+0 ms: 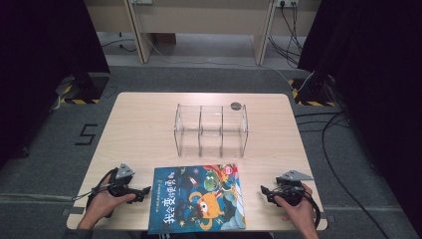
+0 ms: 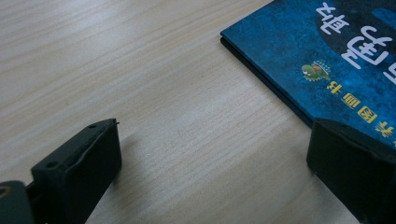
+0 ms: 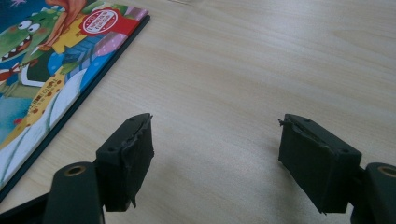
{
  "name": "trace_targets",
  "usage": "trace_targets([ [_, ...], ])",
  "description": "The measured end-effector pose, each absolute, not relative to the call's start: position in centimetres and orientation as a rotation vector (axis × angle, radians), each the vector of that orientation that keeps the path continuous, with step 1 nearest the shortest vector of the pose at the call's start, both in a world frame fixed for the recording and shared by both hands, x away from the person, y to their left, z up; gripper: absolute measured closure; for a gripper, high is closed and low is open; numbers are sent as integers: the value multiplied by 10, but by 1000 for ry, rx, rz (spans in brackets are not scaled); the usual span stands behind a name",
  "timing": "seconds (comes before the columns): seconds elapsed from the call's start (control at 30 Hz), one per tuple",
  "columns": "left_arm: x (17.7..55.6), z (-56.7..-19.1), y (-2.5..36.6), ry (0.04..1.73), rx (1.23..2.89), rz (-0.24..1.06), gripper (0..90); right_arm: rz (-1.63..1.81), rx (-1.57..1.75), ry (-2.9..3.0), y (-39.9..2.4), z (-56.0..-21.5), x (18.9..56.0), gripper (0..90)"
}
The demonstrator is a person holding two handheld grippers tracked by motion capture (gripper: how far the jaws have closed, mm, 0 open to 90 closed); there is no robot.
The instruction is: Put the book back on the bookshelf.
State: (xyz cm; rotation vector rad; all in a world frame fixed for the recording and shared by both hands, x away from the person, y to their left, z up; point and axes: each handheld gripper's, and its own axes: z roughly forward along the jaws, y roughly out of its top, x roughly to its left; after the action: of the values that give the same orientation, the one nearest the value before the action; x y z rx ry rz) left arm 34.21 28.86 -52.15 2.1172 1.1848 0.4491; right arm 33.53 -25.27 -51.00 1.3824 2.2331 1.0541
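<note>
A blue picture book (image 1: 198, 197) with a cartoon cover lies flat near the table's front edge, between my two hands. My left gripper (image 1: 145, 191) rests on the wood just left of the book, jaws open and empty; in the left gripper view (image 2: 212, 154) the book's dark corner (image 2: 327, 51) lies ahead at the right. My right gripper (image 1: 263, 191) sits on the table right of the book, open and empty; in the right gripper view (image 3: 215, 149) the book's colourful edge (image 3: 56, 60) runs along the left. A clear acrylic three-compartment rack (image 1: 211, 130) stands upright behind the book.
The light wooden table (image 1: 144, 129) has a small dark round disc (image 1: 236, 105) at the back right of the rack. Black curtains flank both sides. Cables (image 1: 328, 144) trail on the grey floor to the right, and wooden furniture legs (image 1: 261, 35) stand beyond the table.
</note>
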Motion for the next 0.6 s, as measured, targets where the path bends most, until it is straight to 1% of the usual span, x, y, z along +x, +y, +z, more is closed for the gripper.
trace_targets([
  [0.07, 341, -521, 288, 1189, 2121, 446, 23, 1058, 1387, 2233, -253, -510, 335, 267],
  [0.13, 340, -517, 288, 1207, 2170, 418, 24, 1079, 1399, 2228, -253, -509, 335, 267],
  [0.2, 339, -514, 287, 1225, 2196, 405, 60, 1093, 1412, 2229, -253, -508, 334, 267],
  [0.27, 337, -512, 282, 1219, 2208, 389, 77, 1104, 1423, 2226, -253, -508, 334, 267],
  [0.37, 336, -511, 281, 1224, 2206, 387, 120, 1124, 1418, 2224, -252, -507, 334, 267],
  [0.4, 335, -510, 281, 1226, 2202, 380, 120, 1124, 1412, 2225, -252, -506, 333, 267],
  [0.47, 334, -509, 281, 1228, 2173, 346, 131, 1127, 1407, 2231, -250, -505, 333, 267],
  [0.5, 333, -508, 280, 1221, 2142, 271, 138, 1128, 1407, 2231, -249, -505, 333, 266],
  [0.6, 331, -506, 276, 1224, 2134, 228, 166, 1125, 1396, 2247, -247, -506, 332, 267],
])
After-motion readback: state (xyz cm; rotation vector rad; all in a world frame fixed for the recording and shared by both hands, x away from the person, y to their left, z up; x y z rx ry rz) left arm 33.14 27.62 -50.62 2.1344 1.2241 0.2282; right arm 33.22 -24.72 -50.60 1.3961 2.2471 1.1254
